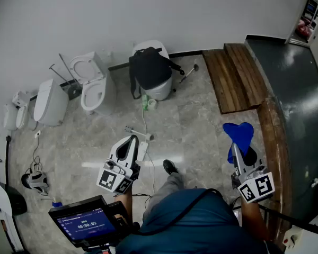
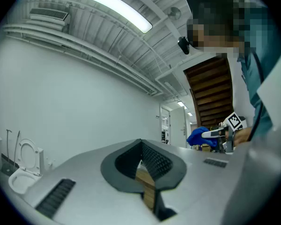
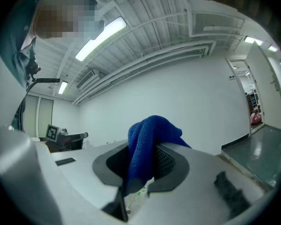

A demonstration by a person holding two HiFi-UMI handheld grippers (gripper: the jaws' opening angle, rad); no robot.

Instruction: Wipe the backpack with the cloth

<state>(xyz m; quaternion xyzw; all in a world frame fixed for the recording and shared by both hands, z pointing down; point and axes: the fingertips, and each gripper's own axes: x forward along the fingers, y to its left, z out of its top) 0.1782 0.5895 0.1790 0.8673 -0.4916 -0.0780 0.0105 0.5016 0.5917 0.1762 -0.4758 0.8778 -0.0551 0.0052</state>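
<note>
Toilets (image 1: 90, 83): white, along the wall left of the backpack (image 1: 148, 67); well apart from it, no hindrance.
Left tongs (image 1: 131, 141): narrow, tips meeting, nothing held; well short of the backpack on the near side, slightly left. Probably wanted for steadying the bag, which otherwise could slide off under a push.
Cable (image 1: 145, 121): white, trailing over the floor from just in front of the backpack toward the near side. Right in the walking line, so a trip or snag hazard on the approach.
Backpack: black, draped over a pale rounded fixture (image 1: 161, 89) by the wall, straps hanging; not yet touched. Loosely perched by the look of it, apt to shift or drop under a hard wipe.
Green bottle (image 1: 146, 102): on the floor just in front of the backpack; easily knocked over by a foot or a falling strap.
Cloth (image 1: 238, 133): blue, bunched, standing up out of the right tongs; well apart from the backpack, near side and right. Little flat face for wiping; may pull free if dragged over rough fabric.
Right tongs (image 1: 238, 151): clamped on the cloth.
Wooden platform (image 1: 236, 75): right of the backpack, off the route.
</note>
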